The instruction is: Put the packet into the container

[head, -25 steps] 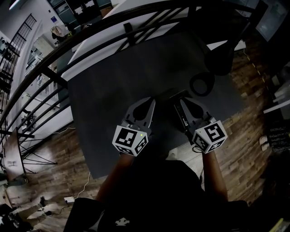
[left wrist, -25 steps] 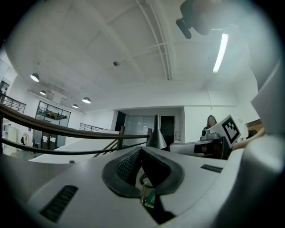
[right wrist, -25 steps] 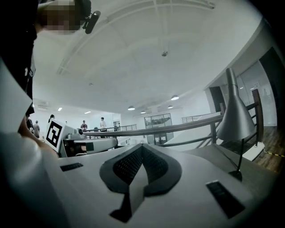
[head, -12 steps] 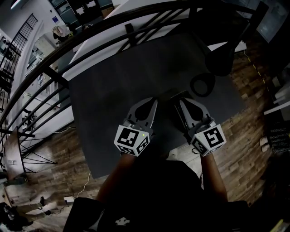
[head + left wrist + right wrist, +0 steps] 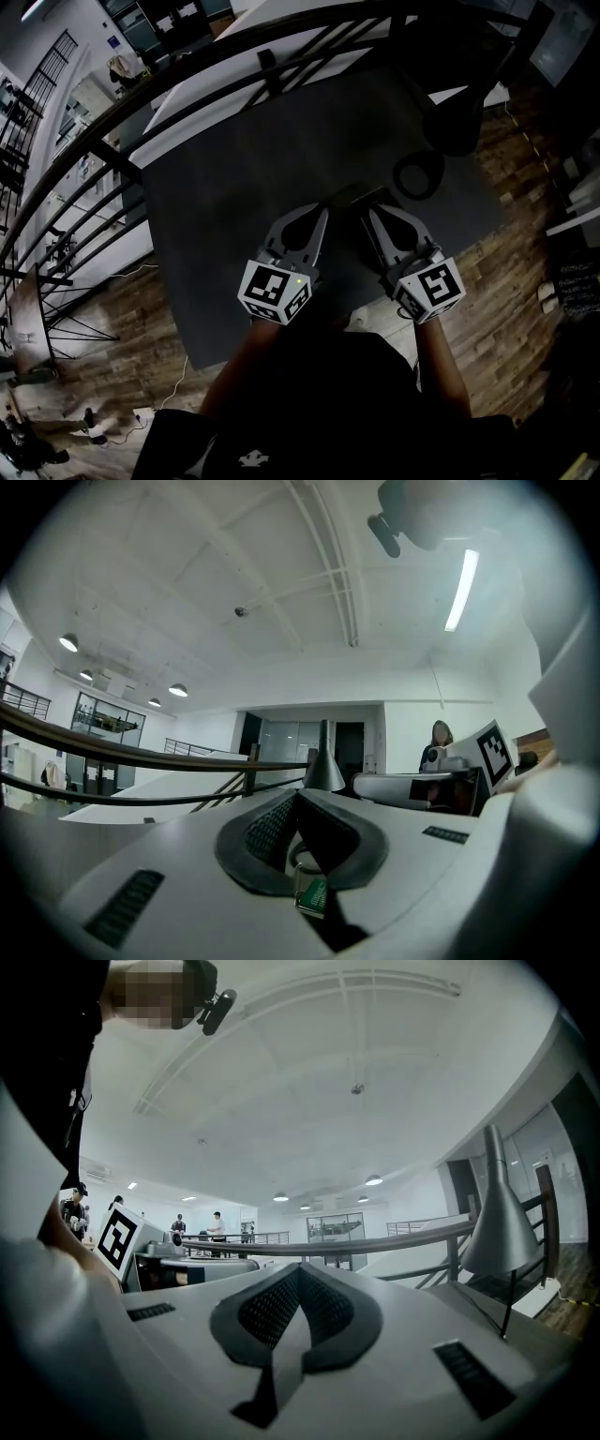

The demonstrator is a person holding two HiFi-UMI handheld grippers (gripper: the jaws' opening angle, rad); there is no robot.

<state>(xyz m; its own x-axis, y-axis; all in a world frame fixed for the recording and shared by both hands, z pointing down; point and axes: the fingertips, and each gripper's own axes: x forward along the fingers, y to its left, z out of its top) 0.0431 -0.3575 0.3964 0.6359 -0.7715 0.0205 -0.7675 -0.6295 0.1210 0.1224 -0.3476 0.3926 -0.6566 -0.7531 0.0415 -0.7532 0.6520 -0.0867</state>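
While both my claws lie level near the worktop's (image 5: 234, 169) near edge, the right claw (image 5: 372, 214) is pinched fully closed on nothing. The left claw (image 5: 317, 212) has its tips together too, though I cannot name the green bit low in its gap. What I take for the packet (image 5: 353, 199), dark and oblong, lies between them, just beside the right claw, with its long axis toward the far edge. The ring-shaped container (image 5: 419, 175) sits beyond it, toward the right edge, so the right claw is nearer to both.

No legible text, seemingly.
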